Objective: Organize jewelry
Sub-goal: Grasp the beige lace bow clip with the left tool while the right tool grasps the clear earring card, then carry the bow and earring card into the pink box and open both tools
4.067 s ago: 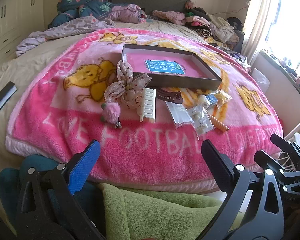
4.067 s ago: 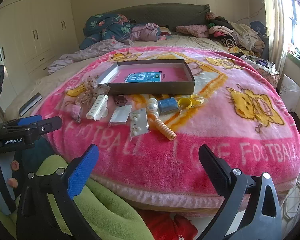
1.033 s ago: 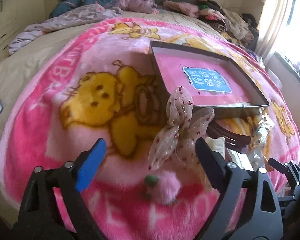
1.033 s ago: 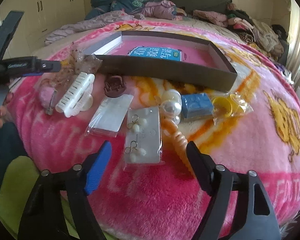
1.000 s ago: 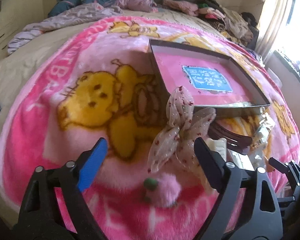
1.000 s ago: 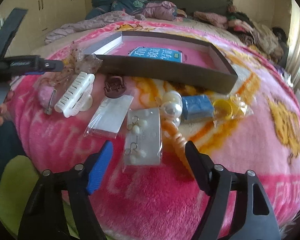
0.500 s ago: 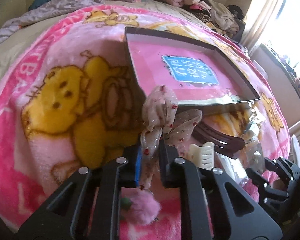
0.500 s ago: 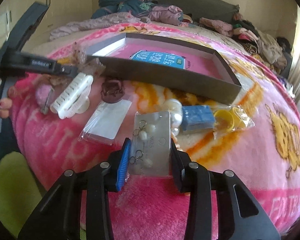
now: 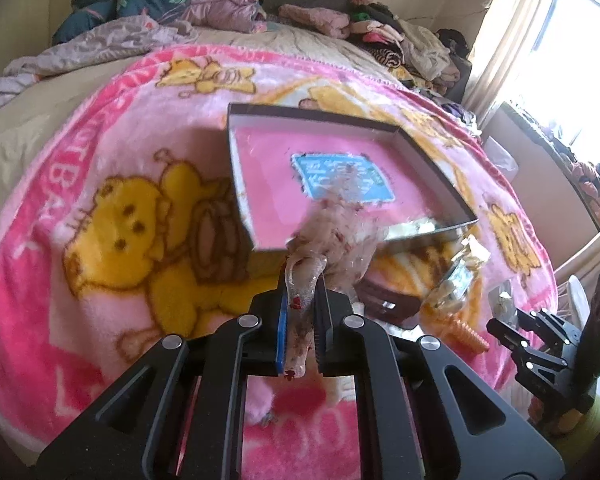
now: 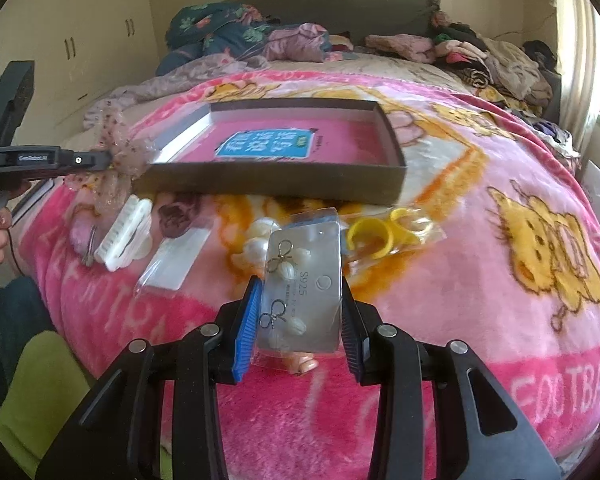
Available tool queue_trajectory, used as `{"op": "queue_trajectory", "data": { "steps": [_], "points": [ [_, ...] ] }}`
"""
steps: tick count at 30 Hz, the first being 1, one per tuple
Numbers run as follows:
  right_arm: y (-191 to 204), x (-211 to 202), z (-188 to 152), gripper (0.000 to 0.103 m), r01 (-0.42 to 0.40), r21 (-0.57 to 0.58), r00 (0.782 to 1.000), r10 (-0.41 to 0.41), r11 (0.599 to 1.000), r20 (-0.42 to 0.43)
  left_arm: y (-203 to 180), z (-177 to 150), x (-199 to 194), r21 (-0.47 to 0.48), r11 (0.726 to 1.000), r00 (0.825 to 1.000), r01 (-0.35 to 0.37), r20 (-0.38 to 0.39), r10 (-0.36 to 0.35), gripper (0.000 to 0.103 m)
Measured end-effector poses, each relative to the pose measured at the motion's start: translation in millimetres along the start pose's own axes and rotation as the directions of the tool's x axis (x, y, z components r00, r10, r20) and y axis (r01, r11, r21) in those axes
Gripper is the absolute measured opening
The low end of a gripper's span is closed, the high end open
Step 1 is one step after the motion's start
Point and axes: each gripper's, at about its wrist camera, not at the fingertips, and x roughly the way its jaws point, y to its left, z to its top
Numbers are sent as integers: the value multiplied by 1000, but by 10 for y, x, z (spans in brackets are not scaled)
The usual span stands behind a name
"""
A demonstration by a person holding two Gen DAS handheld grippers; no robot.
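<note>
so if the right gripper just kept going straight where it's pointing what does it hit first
Probably the near wall of the open box. The right gripper, shut on the earring card, points over the pearl pieces and yellow ring packet toward it, though depth is hard to judge.

fluffy fleece blanket (image 10: 480,240), seemingly matt cardboard box (image 10: 268,178).

I see a sheer dotted bow (image 9: 332,232) lifted off the blanket, one tail pinched, its loops blurred over the box's near edge. The shallow brown box (image 10: 276,178) lies open, pink inside with a blue label. A clear packet of pearl earrings (image 10: 302,292) is held tilted above the blanket.
</note>
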Motion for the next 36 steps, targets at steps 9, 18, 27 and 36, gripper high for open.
{"op": "queue_trajectory", "data": {
  "steps": [9,18,27,36],
  "points": [
    [-231,-6,295,35,-3,45,999,0,999,53,-213,281,192,32,999,1000,5,23,-5,5],
    [-400,342,785,35,-7,43,998,4,999,58,-122,581,479,8,1000,999,-30,19,30,5],
    [-430,754,1142,35,-53,45,998,52,998,28,54,691,741,-12,998,998,-64,-15,64,5],
    [-423,1180,1325,35,-70,54,997,72,996,-35,122,680,913,-15,996,996,-83,-43,82,9]
  ]
}}
